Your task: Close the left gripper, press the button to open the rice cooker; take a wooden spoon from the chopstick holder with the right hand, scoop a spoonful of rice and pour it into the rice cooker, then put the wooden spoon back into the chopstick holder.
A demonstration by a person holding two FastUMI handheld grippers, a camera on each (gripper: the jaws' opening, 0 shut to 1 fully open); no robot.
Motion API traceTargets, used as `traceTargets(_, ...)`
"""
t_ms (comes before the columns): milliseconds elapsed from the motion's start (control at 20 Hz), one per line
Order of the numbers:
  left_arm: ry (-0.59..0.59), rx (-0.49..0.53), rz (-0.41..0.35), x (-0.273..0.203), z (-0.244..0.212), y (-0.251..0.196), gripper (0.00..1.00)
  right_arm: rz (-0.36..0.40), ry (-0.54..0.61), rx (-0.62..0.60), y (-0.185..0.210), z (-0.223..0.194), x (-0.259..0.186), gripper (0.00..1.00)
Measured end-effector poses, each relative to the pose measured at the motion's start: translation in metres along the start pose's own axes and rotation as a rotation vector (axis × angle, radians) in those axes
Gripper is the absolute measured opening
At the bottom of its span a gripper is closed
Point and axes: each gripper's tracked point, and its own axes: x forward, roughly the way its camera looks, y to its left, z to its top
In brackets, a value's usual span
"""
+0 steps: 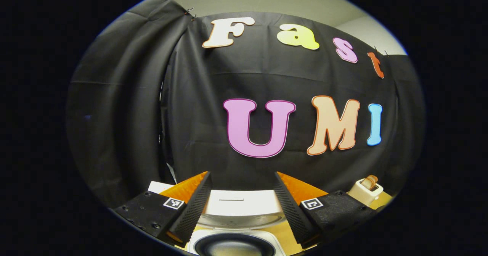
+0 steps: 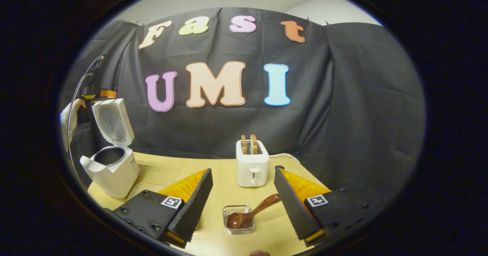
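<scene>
The white rice cooker (image 2: 114,172) stands at the table's left with its lid (image 2: 112,120) swung up and the pot (image 2: 108,155) uncovered. In the left gripper view, my left gripper (image 1: 242,176) hangs open right above that pot (image 1: 234,246), facing the raised lid (image 1: 236,206). A brown wooden spoon (image 2: 248,214) lies with its bowl in a small glass dish (image 2: 238,210); its handle slants up to the right. My right gripper (image 2: 243,170) is open above the dish, and the handle end reaches its right finger (image 2: 289,202); I cannot tell if they touch.
A white toaster (image 2: 251,168) holding two slices stands at the middle back of the yellow table (image 2: 164,170); it also appears at the lower right of the left gripper view, toaster (image 1: 366,190). A hand (image 2: 76,107) holds the left gripper behind the cooker lid.
</scene>
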Motion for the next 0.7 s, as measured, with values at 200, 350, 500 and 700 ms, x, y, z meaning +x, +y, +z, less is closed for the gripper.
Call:
traceTargets(200, -0.033, 0.006, -0.007, -0.023, -0.006, 0.001, 0.93, 0.058, 0.003, 0.016, 0.019, 0.001, 0.003, 1.00)
traceTargets(350, -0.011, 0.027, -0.006, -0.019, -0.009, 0.001, 0.92, 0.089, 0.005, 0.014, 0.028, 0.001, 0.006, 1.00)
traceTargets(500, 0.005, 0.082, 0.007, -0.013, -0.008, 0.000, 0.93, 0.099, 0.017, 0.013, 0.029, -0.003, 0.004, 1.00)
traceTargets(700, -0.048, 0.103, 0.035, -0.004, 0.014, 0.004, 0.94, 0.078, 0.020, 0.006, 0.019, -0.006, 0.000, 1.00)
